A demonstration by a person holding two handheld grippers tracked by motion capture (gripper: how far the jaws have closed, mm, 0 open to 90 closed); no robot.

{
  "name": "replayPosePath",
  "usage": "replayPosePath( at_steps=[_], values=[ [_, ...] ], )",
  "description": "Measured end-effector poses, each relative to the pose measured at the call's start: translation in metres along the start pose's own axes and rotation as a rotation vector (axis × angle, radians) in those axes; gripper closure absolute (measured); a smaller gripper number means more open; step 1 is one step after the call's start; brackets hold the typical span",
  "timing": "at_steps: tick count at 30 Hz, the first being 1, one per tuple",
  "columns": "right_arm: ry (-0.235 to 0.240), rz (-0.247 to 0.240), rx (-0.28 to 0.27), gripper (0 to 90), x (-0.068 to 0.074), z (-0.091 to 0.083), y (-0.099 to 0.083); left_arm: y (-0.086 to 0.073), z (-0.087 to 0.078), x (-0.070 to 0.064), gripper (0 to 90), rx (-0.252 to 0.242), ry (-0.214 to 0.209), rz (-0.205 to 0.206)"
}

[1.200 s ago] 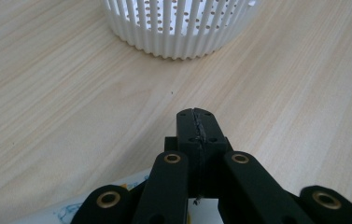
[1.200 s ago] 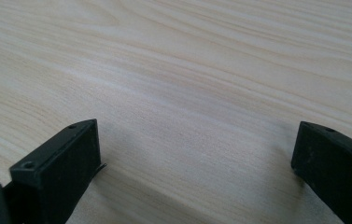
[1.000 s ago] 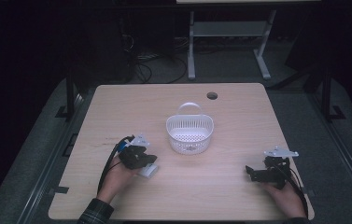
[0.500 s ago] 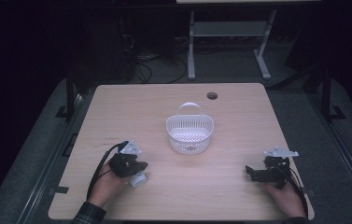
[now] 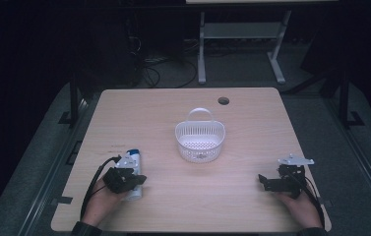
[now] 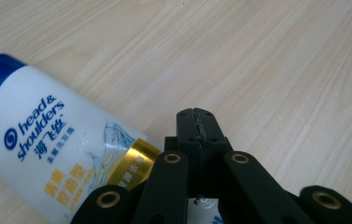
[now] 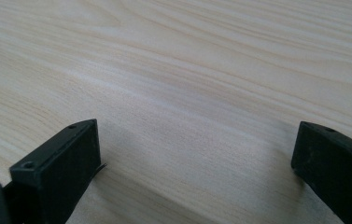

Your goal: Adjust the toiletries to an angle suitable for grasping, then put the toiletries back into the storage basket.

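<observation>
A white shampoo bottle [image 5: 133, 163] with a blue cap lies flat on the wooden table at the near left, its cap pointing away from the person. In the left gripper view the bottle [image 6: 57, 149] lies to the left of and under the jaws. My left gripper [image 5: 140, 180] hovers over the bottle's lower half. This left gripper [image 6: 197, 122] is shut, jaws pressed together with nothing between them. My right gripper [image 5: 262, 181] rests at the near right, apart from everything. Its jaws stand wide open over bare wood [image 7: 194, 144].
A white perforated basket [image 5: 200, 126] with a handle stands at the table's middle. A round cable hole [image 5: 223, 101] is at the far edge. Dark floor, cables and a metal stand lie beyond the table.
My left gripper has drawn back to the left and toward the near edge, and the bottle has shifted with it. The right gripper has stayed put.
</observation>
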State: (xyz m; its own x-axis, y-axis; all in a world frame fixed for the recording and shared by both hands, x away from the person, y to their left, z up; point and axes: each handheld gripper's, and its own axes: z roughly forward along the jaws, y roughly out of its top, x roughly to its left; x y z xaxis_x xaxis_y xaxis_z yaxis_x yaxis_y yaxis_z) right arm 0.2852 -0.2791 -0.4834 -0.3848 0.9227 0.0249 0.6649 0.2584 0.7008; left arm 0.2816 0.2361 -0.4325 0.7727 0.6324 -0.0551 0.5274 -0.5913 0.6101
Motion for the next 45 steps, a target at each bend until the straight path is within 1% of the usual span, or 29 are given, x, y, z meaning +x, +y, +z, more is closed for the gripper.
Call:
replayPosePath(
  at_steps=[5,14,17,18,21,22,23,24,26,27,28,29,30,31,33,34,36,37,38,39,40,41,42,43,44,45],
  values=[
    [0.000,0.000,0.000,0.8,0.000,0.000,0.000,-0.010,-0.008,0.001,90.0,0.005,0.011,-0.014],
    [0.000,-0.001,0.000,0.8,0.000,0.000,0.000,-0.026,-0.022,0.007,90.0,0.005,0.038,-0.043],
    [0.001,-0.001,0.000,0.8,0.000,0.000,0.000,-0.027,-0.026,0.009,90.0,-0.007,0.044,-0.055],
    [0.001,-0.001,0.000,0.8,0.000,0.000,0.000,-0.027,-0.026,0.009,90.0,-0.018,0.043,-0.059],
    [0.001,-0.001,0.000,0.8,0.000,0.000,0.000,-0.025,-0.029,0.010,89.6,-0.032,0.044,-0.060],
    [0.001,-0.001,0.001,0.8,0.000,0.000,0.000,-0.025,-0.030,0.011,87.5,-0.040,0.045,-0.060],
    [0.001,-0.001,0.001,0.8,0.000,0.000,0.000,-0.025,-0.032,0.012,86.0,-0.047,0.045,-0.068],
    [0.002,-0.001,0.000,0.8,0.000,0.000,0.000,-0.024,-0.035,0.013,82.8,-0.058,0.042,-0.076],
    [0.002,-0.001,0.000,0.8,0.000,0.000,0.000,-0.023,-0.036,0.015,78.8,-0.063,0.043,-0.080],
    [0.002,-0.001,0.000,0.8,0.000,0.000,0.000,-0.023,-0.037,0.016,78.8,-0.065,0.046,-0.082],
    [0.002,0.000,0.001,0.8,0.000,0.000,0.000,-0.022,-0.038,0.017,74.1,-0.070,0.049,-0.084],
    [0.002,0.000,0.001,0.8,0.000,0.000,0.000,-0.020,-0.040,0.018,74.1,-0.075,0.052,-0.083],
    [0.002,0.000,0.001,0.8,0.000,0.000,0.000,-0.019,-0.040,0.019,67.4,-0.078,0.056,-0.085],
    [0.002,0.000,0.001,0.8,0.000,0.000,0.000,-0.017,-0.041,0.020,67.4,-0.079,0.062,-0.092],
    [0.002,0.001,0.002,0.8,0.001,0.000,0.000,-0.014,-0.041,0.024,60.4,-0.086,0.074,-0.098],
    [0.001,0.001,0.002,0.8,0.001,0.000,0.000,-0.013,-0.040,0.025,56.1,-0.094,0.082,-0.109],
    [0.001,0.001,0.002,0.8,0.001,0.000,0.000,-0.010,-0.038,0.029,52.0,-0.093,0.088,-0.114],
    [0.001,0.001,0.002,0.8,0.001,0.000,0.000,-0.009,-0.037,0.030,47.0,-0.093,0.090,-0.115],
    [0.001,0.001,0.002,0.8,0.001,0.000,0.000,-0.007,-0.037,0.031,47.0,-0.091,0.093,-0.118],
    [0.000,0.003,0.003,0.8,0.001,0.000,0.000,-0.002,-0.035,0.032,43.5,-0.089,0.107,-0.120],
    [0.000,0.003,0.003,0.8,0.001,0.000,0.000,-0.002,-0.035,0.032,41.4,-0.089,0.107,-0.120],
    [0.000,0.003,0.003,0.8,0.001,-0.001,0.000,0.001,-0.035,0.033,40.0,-0.089,0.119,-0.119],
    [0.000,0.003,0.003,0.8,0.001,0.000,0.000,0.003,-0.034,0.034,38.0,-0.091,0.123,-0.123],
    [0.000,0.003,0.003,0.8,0.001,0.000,0.000,0.005,-0.033,0.035,38.0,-0.086,0.134,-0.128],
    [0.000,0.003,0.003,0.8,0.001,0.000,0.000,0.006,-0.032,0.036,33.4,-0.080,0.147,-0.138],
    [0.000,0.003,0.003,0.8,0.001,0.000,0.000,0.008,-0.031,0.038,33.4,-0.083,0.161,-0.144]
  ],
)
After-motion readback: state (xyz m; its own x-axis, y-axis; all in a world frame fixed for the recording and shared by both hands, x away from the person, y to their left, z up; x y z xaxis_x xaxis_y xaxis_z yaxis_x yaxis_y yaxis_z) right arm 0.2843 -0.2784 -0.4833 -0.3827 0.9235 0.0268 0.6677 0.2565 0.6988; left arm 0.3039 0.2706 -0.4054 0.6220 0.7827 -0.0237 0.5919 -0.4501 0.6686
